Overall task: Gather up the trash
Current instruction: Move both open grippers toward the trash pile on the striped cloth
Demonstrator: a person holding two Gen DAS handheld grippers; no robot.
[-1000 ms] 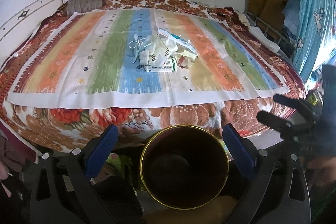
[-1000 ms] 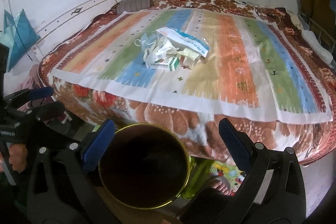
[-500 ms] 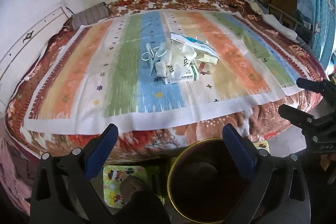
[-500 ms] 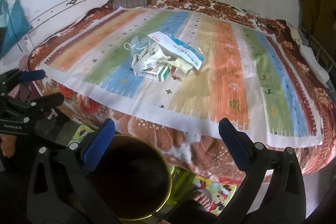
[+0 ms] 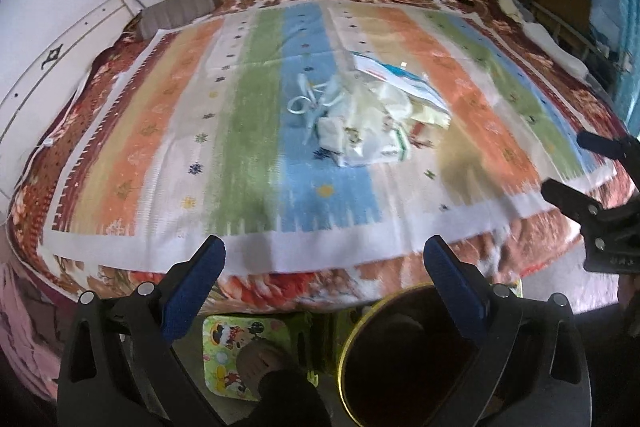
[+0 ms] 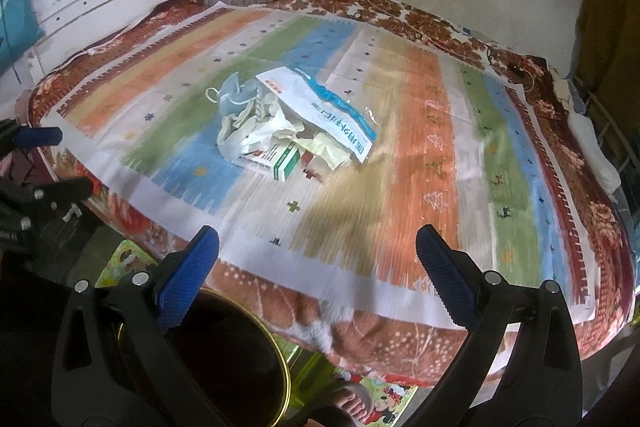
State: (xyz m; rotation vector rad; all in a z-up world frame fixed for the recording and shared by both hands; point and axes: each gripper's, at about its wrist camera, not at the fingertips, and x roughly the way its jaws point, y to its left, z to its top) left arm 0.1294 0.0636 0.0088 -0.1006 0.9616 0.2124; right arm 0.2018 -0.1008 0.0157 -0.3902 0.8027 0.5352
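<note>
Hand-held gripper L point(image 5: 324, 275) & R point(image 6: 318, 263): both wide apart, nothing held.
Trash pile point(image 6: 292, 131) (mask, bags, box) lies mid-bed point(image 6: 440, 147), untouched; bin point(image 5: 404, 363) on floor by bed edge, looks empty. Est. progress nil: approach only, all pickups left.

Motion blur smears the striped blanket point(image 5: 248, 131) and the trash pile point(image 6: 288, 131); its box print is unreadable. The dark bin point(image 6: 224, 359) is cut off at the bottom edge.
</note>
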